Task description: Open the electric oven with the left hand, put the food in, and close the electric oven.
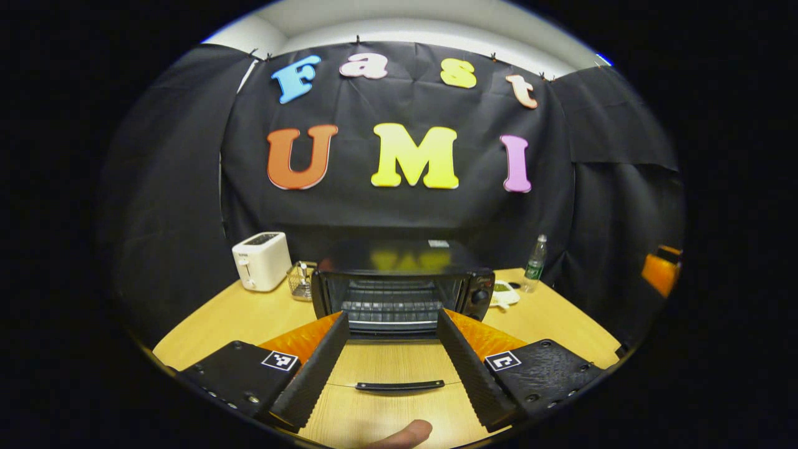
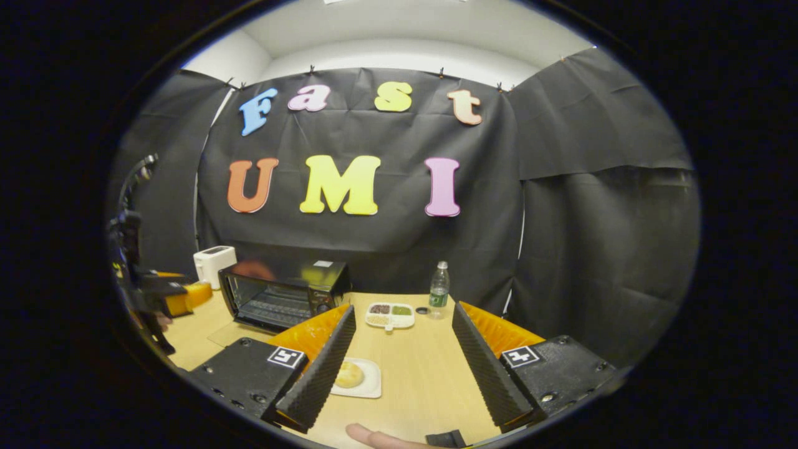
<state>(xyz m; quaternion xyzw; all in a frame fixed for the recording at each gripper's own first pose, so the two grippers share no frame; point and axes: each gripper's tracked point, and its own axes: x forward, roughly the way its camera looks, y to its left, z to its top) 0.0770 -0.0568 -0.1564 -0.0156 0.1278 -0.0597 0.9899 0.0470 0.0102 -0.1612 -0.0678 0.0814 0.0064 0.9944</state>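
The black electric oven (image 1: 399,284) stands open at the middle of the wooden table, its wire rack bare inside. Its glass door (image 1: 374,365) lies folded down flat toward me, the black handle (image 1: 399,385) nearest. My left gripper (image 1: 393,313) is open just above the door, one finger on each side of the oven's mouth, holding nothing. In the right gripper view the oven (image 2: 283,293) sits to the left. A round bun (image 2: 349,374) lies on a white plate (image 2: 371,388) beside my left finger. My right gripper (image 2: 404,307) is open and holds nothing. The left gripper (image 2: 181,296) hovers before the oven.
A white toaster (image 1: 262,260) and a small wire basket (image 1: 301,280) stand left of the oven. A divided dish of food (image 2: 389,313) and a water bottle (image 2: 439,284) stand to its right. An orange object (image 1: 661,271) is at the far right. A fingertip (image 1: 405,433) shows at the bottom.
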